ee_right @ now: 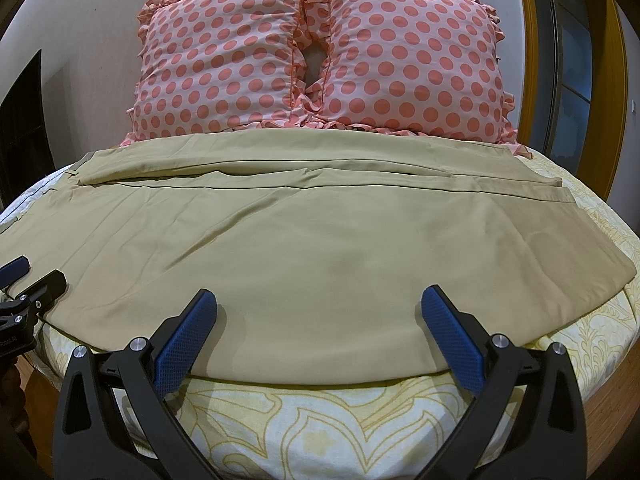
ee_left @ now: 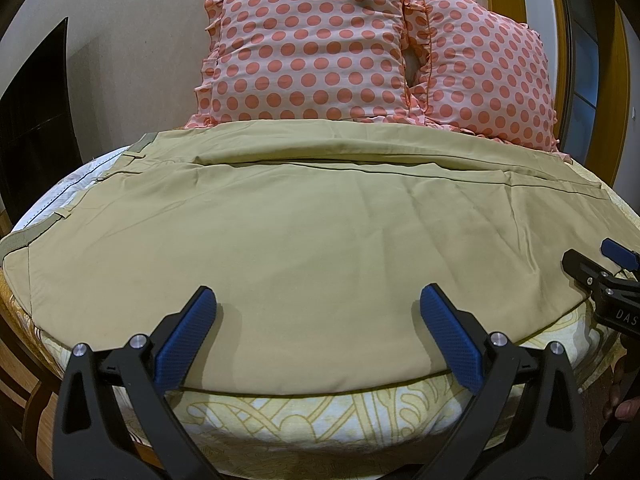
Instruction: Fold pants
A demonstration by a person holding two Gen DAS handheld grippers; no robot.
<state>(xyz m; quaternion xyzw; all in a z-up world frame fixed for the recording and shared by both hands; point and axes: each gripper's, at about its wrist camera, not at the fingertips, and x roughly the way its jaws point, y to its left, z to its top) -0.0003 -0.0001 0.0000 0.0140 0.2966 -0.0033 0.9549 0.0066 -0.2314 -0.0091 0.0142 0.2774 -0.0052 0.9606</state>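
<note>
Khaki pants [ee_left: 304, 240] lie spread flat across the bed, waistband at the left, leg hems at the right; they also show in the right wrist view [ee_right: 320, 248]. My left gripper [ee_left: 318, 304] is open and empty, its blue pads just above the pants' near edge. My right gripper [ee_right: 319, 304] is open and empty over the near edge further right. The right gripper's fingers [ee_left: 580, 266] show at the right edge of the left wrist view; the left gripper's fingers [ee_right: 44, 284] show at the left edge of the right wrist view.
Two pink polka-dot pillows [ee_left: 312, 52] [ee_right: 412, 56] stand against the wall behind the pants. A yellow-patterned bedsheet [ee_right: 320, 420] covers the mattress. A wooden door frame [ee_right: 528, 48] is at the right, a dark opening [ee_left: 36, 112] at the left.
</note>
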